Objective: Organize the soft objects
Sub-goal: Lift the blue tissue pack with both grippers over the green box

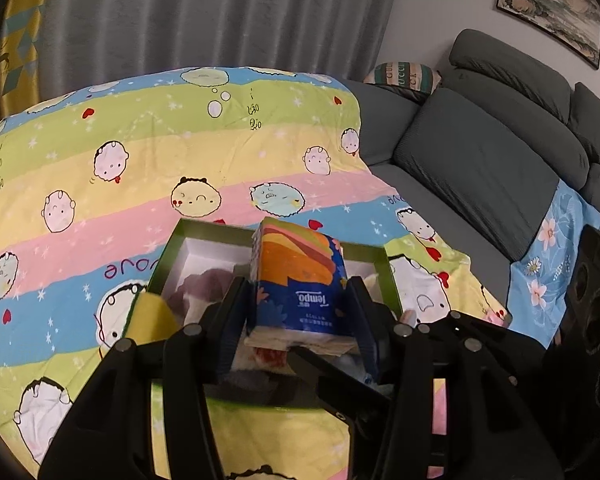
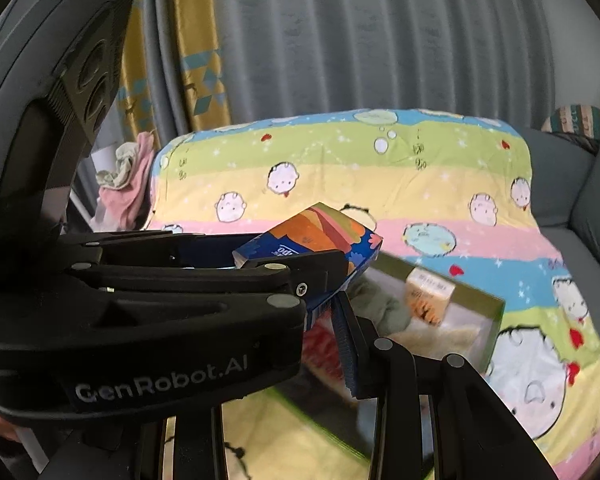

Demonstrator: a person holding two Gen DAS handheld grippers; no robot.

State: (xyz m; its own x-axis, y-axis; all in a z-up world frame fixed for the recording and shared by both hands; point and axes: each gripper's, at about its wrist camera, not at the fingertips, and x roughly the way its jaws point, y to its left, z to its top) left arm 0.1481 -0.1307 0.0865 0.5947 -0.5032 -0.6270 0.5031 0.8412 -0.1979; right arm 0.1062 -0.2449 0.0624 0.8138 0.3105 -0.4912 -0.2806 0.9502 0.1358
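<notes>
Tissue pack, blue and orange, sits above the green-rimmed box on your striped cartoon blanket; grey curtains hang behind and a grey sofa stands to the right. Your left gripper clamps the pack between its pads. Whether your right gripper grips anything, you cannot tell.

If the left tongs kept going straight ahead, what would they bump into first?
Probably the green box lying on the cartoon blanket. The left tongs already grip the blue tissue pack, pointing downward over the box. Depth is unclear, so the pack might touch first.
</notes>
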